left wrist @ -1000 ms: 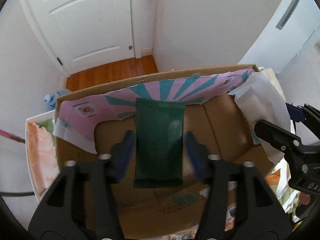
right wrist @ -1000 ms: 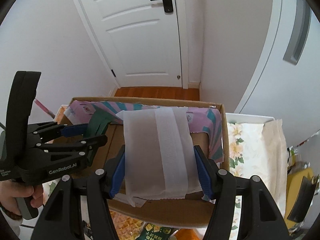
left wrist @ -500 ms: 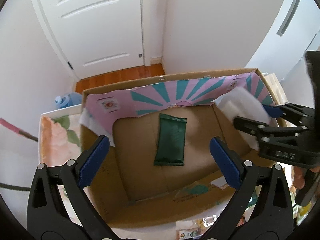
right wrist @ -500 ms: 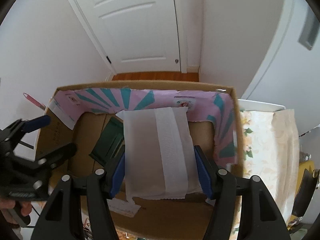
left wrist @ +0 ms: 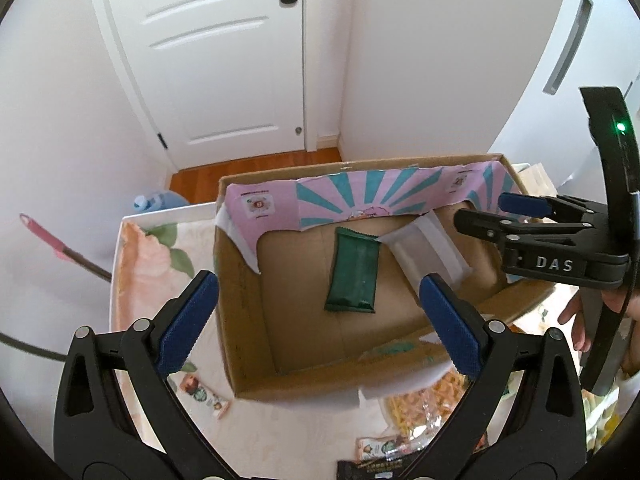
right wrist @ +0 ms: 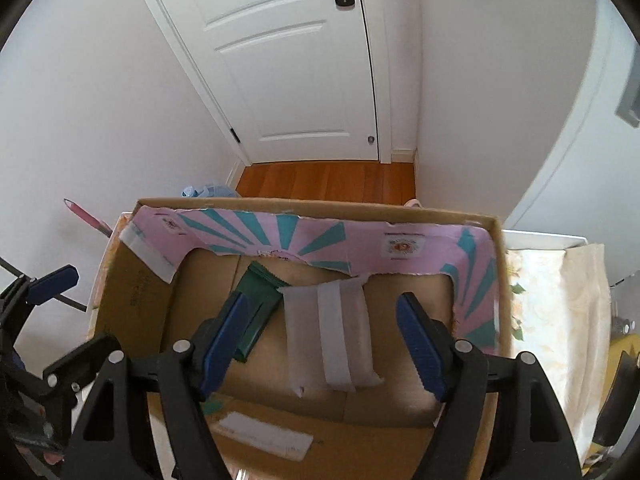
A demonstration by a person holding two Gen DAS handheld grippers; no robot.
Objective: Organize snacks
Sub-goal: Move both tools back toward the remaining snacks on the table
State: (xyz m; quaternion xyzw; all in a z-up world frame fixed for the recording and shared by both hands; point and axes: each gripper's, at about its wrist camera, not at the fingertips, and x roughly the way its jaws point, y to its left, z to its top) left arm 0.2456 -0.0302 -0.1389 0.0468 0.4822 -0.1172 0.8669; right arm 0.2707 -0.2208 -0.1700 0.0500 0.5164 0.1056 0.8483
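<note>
Snacks are partly sorted: a green packet (left wrist: pixel 353 273) and a white packet (right wrist: pixel 332 338) are lying side by side on the floor of the cardboard box (left wrist: pixel 240 320), which is sitting on a floral-covered table (left wrist: pixel 132 264). The left gripper (left wrist: pixel 316 322) is hovering above the box with its jaws standing wide and nothing between them. The right gripper (right wrist: pixel 320 338) is opening, its pads standing clear of the white packet that is lying between and below them, so that packet looks released. Outside the box, near its front edge, several packets are waiting: a small printed packet (left wrist: pixel 204 394), a clear bag of yellow snacks (left wrist: pixel 420 408) and another wrapper (left wrist: pixel 384 448). Judging from this, two items are placed and at least three are left to be gathered.
</note>
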